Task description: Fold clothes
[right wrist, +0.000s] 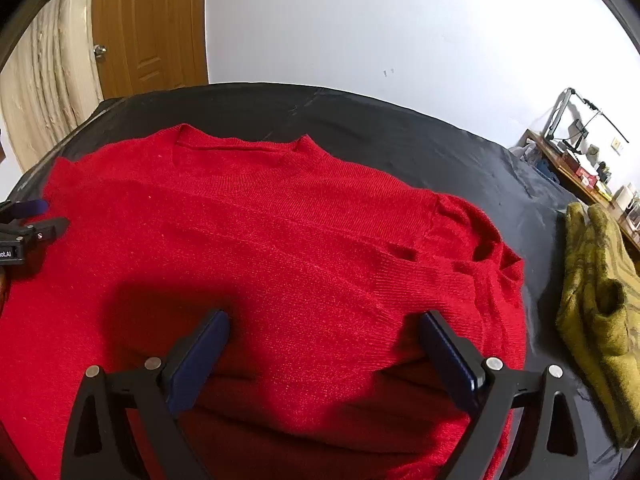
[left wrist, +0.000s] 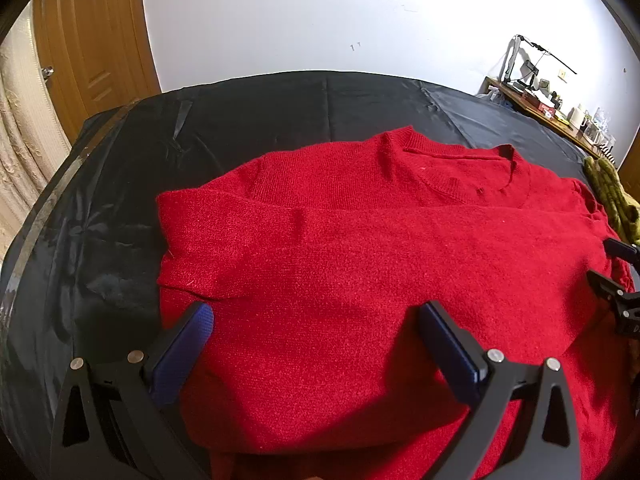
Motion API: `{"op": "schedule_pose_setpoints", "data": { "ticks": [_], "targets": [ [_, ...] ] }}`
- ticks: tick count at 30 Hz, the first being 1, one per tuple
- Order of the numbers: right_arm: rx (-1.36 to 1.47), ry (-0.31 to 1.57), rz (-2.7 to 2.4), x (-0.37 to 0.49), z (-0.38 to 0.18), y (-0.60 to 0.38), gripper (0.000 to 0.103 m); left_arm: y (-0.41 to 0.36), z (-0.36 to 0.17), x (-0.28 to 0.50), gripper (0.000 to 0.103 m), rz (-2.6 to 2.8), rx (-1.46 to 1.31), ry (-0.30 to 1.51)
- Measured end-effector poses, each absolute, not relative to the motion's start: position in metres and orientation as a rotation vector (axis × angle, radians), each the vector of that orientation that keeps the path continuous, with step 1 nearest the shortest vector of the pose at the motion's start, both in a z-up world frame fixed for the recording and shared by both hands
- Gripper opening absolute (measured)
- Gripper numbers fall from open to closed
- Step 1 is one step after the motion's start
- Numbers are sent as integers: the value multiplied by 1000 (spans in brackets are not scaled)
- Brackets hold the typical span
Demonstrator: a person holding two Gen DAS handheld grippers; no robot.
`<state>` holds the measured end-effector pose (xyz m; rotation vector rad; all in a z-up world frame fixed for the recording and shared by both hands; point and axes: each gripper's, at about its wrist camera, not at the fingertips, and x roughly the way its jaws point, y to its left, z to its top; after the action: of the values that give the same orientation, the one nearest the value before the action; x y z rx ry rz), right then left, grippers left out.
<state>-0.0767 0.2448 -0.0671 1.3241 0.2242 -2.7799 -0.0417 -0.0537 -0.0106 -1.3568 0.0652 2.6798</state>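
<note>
On the black-covered table (left wrist: 248, 120), the left wrist view shows bare cloth left of and beyond the red sweater (left wrist: 340, 248), which lies folded under the wide, empty left gripper (left wrist: 316, 312). The right wrist view alone shows the olive garment (right wrist: 596, 292) whole, apart on the right; the right gripper (right wrist: 324, 320) gapes over the sweater's near hem, perhaps just clear.

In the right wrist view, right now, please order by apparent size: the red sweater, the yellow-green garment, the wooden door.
1. red sweater, by far the largest.
2. yellow-green garment and wooden door look about alike; the door stands much farther away and the frame cuts both off, so I do not rank them.
</note>
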Motion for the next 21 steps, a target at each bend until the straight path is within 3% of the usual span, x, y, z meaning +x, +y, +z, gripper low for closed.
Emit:
{"op": "schedule_pose_setpoints", "data": {
  "ticks": [11,21],
  "targets": [
    [1189,514,-2870,-19,-52,220,98,-51,0,-27,102,2752,-1333,92],
    [1128,533,-2845,17,-40,209,98,-25,8,25,103,2618,-1310,239]
  ]
}}
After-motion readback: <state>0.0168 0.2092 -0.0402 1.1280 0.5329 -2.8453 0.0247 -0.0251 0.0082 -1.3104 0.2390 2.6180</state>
